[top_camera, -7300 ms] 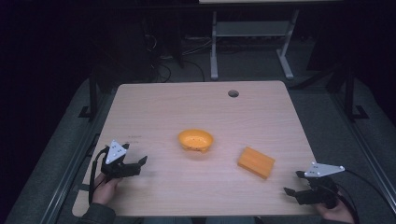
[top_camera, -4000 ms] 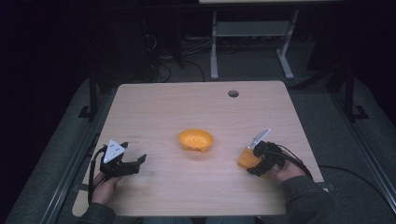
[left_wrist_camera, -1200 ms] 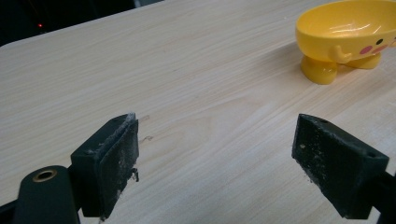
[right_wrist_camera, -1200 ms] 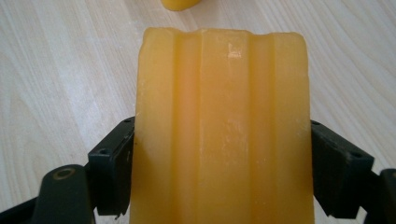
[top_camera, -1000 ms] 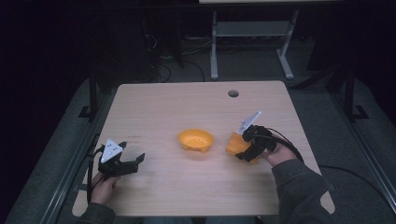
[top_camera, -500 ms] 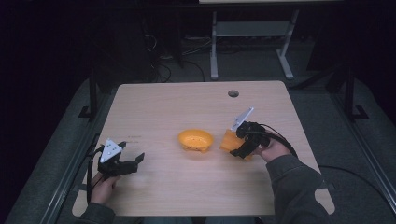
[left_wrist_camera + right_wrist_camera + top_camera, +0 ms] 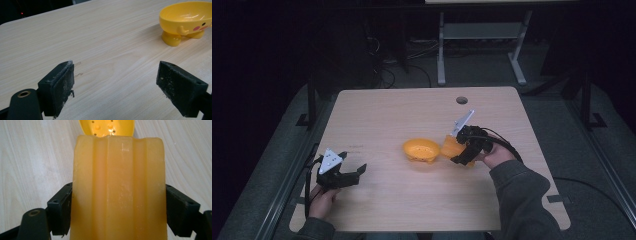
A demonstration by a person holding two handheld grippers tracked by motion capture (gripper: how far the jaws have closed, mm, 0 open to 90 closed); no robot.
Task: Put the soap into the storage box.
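Note:
A small yellow footed bowl (image 7: 421,149) stands near the table's middle; the left gripper view shows it far right (image 7: 187,21) and the right gripper view at the top (image 7: 107,127). My right gripper (image 7: 460,153) is shut on an orange ridged sponge (image 7: 451,147), held just right of the bowl. The sponge (image 7: 118,190) stands between both jaws, its far end near the bowl's rim. My left gripper (image 7: 354,172) rests open at the table's front left, its fingers (image 7: 58,87) wide apart over bare wood.
The light wooden table (image 7: 377,115) has a round cable hole (image 7: 461,100) at the back right. A metal stand (image 7: 482,40) and cables lie on the dark floor beyond the far edge.
My right gripper came in from the front right, shut on the sponge and carried it left toward the bowl. The left gripper has stayed where it was.

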